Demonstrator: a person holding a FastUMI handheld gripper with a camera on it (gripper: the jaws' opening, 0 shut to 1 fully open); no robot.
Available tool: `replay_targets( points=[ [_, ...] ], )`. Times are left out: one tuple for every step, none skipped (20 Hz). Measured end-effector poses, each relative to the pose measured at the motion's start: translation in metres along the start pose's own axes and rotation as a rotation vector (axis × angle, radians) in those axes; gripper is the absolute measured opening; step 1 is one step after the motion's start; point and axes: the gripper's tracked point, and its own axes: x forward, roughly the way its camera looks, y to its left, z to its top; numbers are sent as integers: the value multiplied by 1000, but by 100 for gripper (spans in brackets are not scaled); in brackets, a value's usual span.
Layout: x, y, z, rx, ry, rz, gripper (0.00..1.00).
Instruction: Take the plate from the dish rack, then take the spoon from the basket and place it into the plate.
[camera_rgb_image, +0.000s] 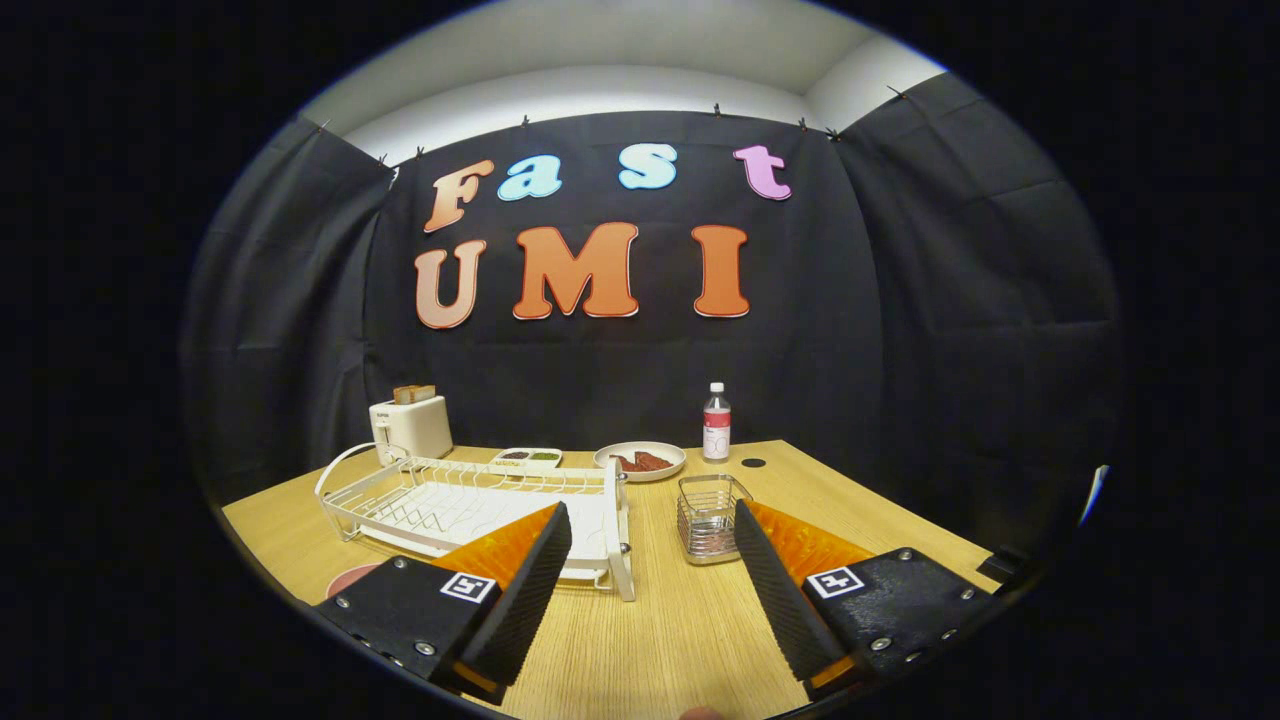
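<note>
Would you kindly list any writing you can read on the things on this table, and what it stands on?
Bottle: label print too small to read.
Toaster: small dark mark on its front, blurred.
Claw, open and empty over the table: square patterned tags, no words.

Ribbed fingers (545, 590), black screwed mounts, square fiducial markers, gripper (652, 520) fingers apart

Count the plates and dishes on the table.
3: a white plate of food beside the bottle; a small divided dish behind the dish rack; a pink plate partly hidden beside the open gripper.
</note>
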Motion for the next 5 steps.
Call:
replay_targets(
  points=[
    [0, 0, -1, 3, 4, 5, 97],
    [1, -1, -3, -1, 6, 4, 97],
    [2, -2, -3, -6, 5, -2, 97],
    [1, -3, -2, -12, 1, -4, 97],
    [1, -2, -1, -16, 0, -4, 97]
  ],
)
